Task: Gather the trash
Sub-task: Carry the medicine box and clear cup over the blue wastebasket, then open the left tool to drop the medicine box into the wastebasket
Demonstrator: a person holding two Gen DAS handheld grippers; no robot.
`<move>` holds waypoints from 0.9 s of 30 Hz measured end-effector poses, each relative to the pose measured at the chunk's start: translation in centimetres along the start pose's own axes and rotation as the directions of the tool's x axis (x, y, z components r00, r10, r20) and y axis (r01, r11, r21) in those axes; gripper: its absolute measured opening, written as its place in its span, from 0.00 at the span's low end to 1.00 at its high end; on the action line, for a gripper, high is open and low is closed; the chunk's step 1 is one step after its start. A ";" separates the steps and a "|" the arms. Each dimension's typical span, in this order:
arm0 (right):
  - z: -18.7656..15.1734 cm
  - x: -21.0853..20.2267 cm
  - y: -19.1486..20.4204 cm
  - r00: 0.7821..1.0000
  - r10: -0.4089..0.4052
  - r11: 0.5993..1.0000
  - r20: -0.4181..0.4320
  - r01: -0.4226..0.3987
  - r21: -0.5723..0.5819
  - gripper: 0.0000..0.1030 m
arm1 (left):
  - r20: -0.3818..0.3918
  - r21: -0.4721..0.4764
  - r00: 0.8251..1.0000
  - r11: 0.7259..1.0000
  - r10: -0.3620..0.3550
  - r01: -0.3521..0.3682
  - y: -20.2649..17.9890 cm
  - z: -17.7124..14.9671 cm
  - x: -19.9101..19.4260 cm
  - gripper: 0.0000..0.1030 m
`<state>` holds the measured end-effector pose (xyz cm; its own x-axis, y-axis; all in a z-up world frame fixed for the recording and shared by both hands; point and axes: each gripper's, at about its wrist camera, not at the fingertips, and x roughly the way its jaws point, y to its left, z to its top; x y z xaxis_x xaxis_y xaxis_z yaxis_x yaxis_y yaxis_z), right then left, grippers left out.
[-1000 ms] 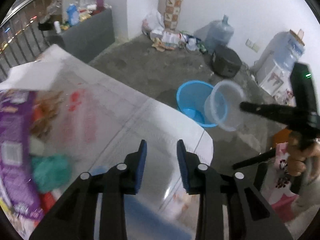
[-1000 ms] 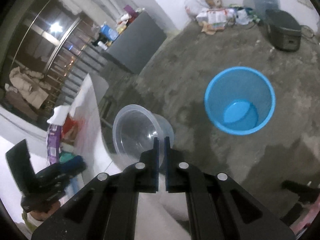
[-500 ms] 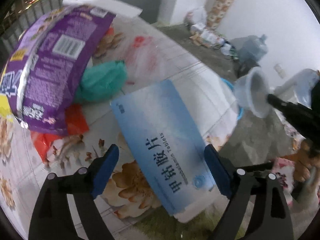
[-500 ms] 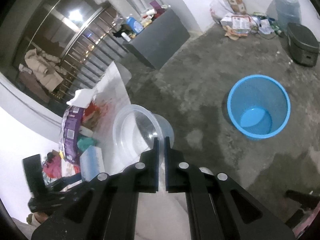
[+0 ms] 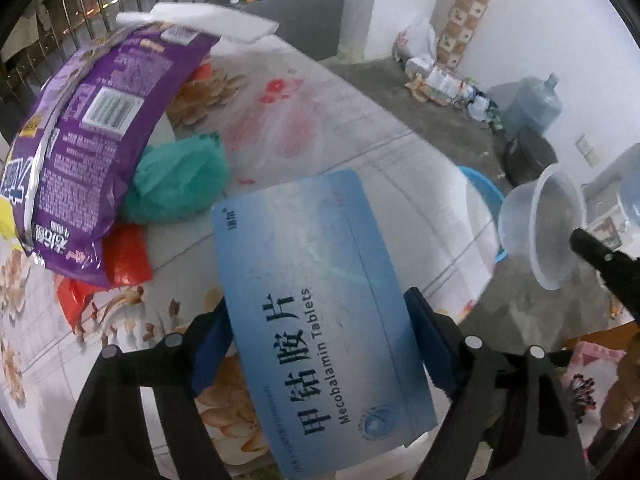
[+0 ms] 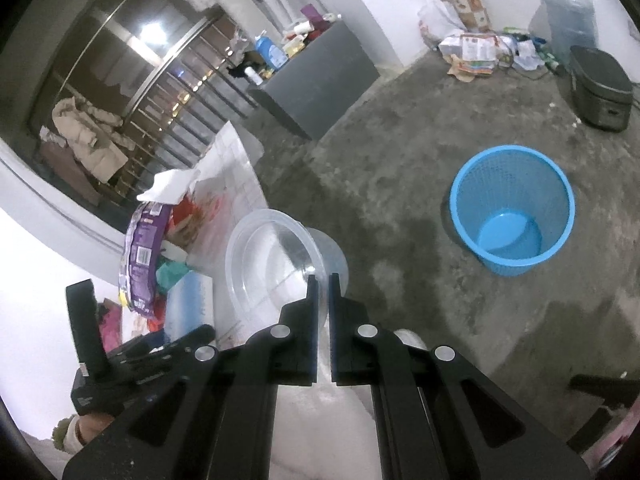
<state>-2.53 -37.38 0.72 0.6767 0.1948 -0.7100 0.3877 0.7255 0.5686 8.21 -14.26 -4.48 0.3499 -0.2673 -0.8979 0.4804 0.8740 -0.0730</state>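
Observation:
A blue medicine box (image 5: 316,300) marked Mecobalamin Tablets lies on the flowered table (image 5: 304,120). My left gripper (image 5: 318,320) is open, its blue pads on either side of the box; touch is unclear. My right gripper (image 6: 323,280) is shut on the rim of a clear plastic cup (image 6: 280,256), held in the air off the table's edge; the cup also shows in the left wrist view (image 5: 540,224). A blue basket (image 6: 512,208) stands on the floor. On the table lie a purple snack bag (image 5: 100,140), a green wad (image 5: 176,180), a red wrapper (image 5: 124,256) and white paper (image 5: 200,20).
A grey cabinet (image 6: 316,80) with bottles stands by the wall. A black cooker (image 6: 600,88), a water jug (image 6: 568,8) and a litter pile (image 6: 476,52) lie along the far wall. Railings (image 5: 60,20) run behind the table.
My left gripper swung from the table's edge onto the table, opened wide and came down around the medicine box. My right gripper drew back from the basket with the cup.

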 end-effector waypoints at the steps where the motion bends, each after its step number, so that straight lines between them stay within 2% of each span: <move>1: 0.1 -0.2 -0.4 1.000 -0.006 1.000 0.008 0.006 0.010 0.03 | 0.022 0.022 1.000 1.000 -0.002 0.001 -0.5 0.4 -0.4 0.76; 4: 0.8 -0.6 -1.9 0.999 -0.032 0.998 0.031 0.030 0.056 0.03 | 0.051 0.062 0.998 0.997 -0.044 0.041 -1.6 1.4 -1.3 0.75; 8: 1.9 -1.2 -4.9 0.993 -0.097 0.984 0.065 0.087 0.153 0.03 | 0.055 0.133 0.987 0.981 -0.149 0.140 -5.1 4.6 -1.2 0.75; 10: 2.7 -1.2 -7.0 0.987 -0.143 0.968 0.077 0.123 0.217 0.03 | 0.010 0.179 0.976 0.960 -0.219 0.214 -7.8 6.8 -0.2 0.76; 12: 3.4 -0.9 -9.0 0.979 -0.188 0.951 0.076 0.162 0.263 0.03 | -0.079 0.208 0.957 0.934 -0.281 0.291 -11.3 9.6 2.4 0.76; 16: 4.3 1.1 -13.5 0.967 -0.252 0.902 0.038 0.220 0.371 0.03 | -0.133 0.338 0.954 0.893 -0.269 0.298 -18.4 12.6 6.8 0.76; 19: 5.0 3.1 -16.8 0.958 -0.286 0.867 0.006 0.256 0.428 0.03 | -0.143 0.408 0.961 0.870 -0.237 0.275 -22.9 14.5 11.3 0.77; 23: 5.7 5.9 -20.6 0.954 -0.298 0.828 -0.029 0.274 0.489 0.09 | -0.170 0.429 0.963 0.864 -0.210 0.264 -26.9 15.8 16.7 0.78; 24: 5.8 6.7 -21.4 0.952 -0.303 0.825 -0.038 0.282 0.489 0.17 | -0.180 0.428 0.964 0.866 -0.198 0.258 -27.8 16.0 18.0 0.79; 25: 6.0 7.3 -22.0 0.949 -0.313 0.821 -0.046 0.295 0.490 0.32 | -0.178 0.428 0.966 0.869 -0.188 0.248 -28.1 15.9 18.4 0.81; 27: 5.8 8.0 -22.9 0.934 -0.352 0.807 -0.062 0.336 0.486 0.42 | -0.143 0.417 0.976 0.884 -0.165 0.211 -28.8 16.1 19.0 0.81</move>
<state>-2.37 -56.31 -15.55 0.4567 -0.0320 -0.8891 0.8444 0.3303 0.4218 13.94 -51.06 -12.50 0.1465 -0.3472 -0.9263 0.8340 0.5469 -0.0731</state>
